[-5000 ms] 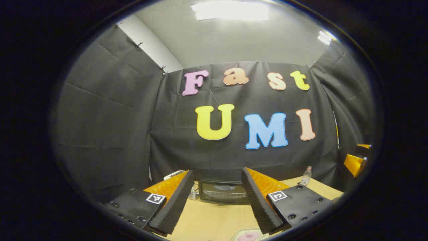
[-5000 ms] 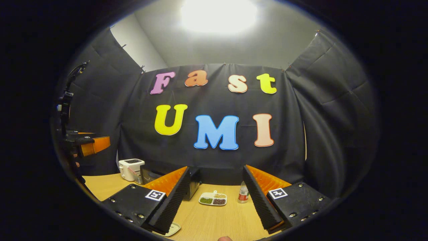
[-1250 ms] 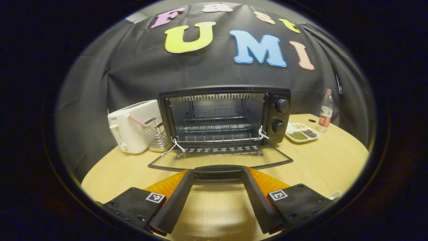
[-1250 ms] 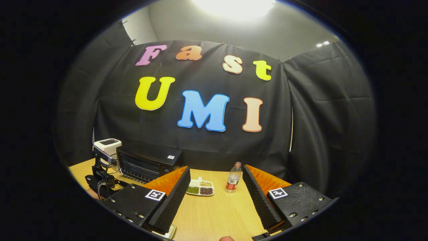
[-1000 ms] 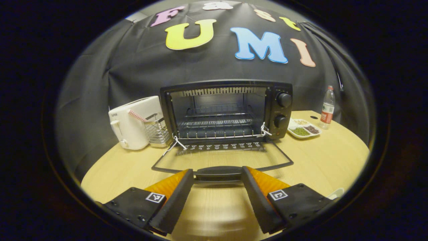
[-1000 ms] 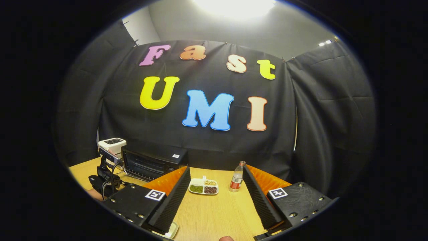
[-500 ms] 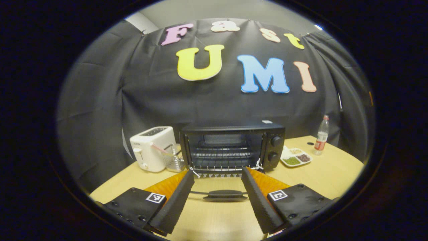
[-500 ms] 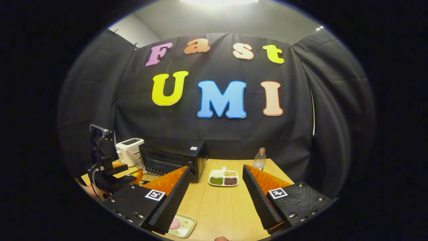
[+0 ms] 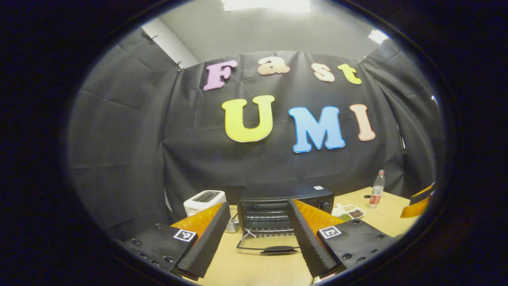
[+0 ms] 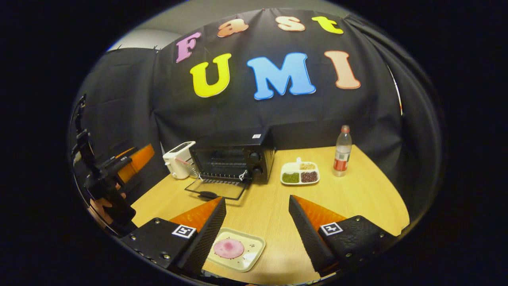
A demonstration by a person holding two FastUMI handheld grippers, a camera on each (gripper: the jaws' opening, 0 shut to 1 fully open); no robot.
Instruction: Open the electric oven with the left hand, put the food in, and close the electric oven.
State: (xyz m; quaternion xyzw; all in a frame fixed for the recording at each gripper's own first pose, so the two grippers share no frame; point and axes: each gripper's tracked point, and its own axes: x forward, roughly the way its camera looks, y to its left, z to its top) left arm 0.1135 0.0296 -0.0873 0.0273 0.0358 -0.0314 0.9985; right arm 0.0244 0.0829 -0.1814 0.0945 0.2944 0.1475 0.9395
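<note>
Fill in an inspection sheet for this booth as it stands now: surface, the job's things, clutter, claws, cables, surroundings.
Surface: round wooden table, bare in the middle.
Job's things: electric oven at the back, its door folded down flat, wire rack visible inside; pink food lying on a pale tray at the near edge.
Clutter: white toaster left of the oven; divided dish of grains and a bottle to its right.
Claws: left claw open, back from the door, holding nothing; right claw open above the tray, touching nothing.
Cables: nothing seen on the table.
Surroundings: black cloth walls, ceiling light.
</note>
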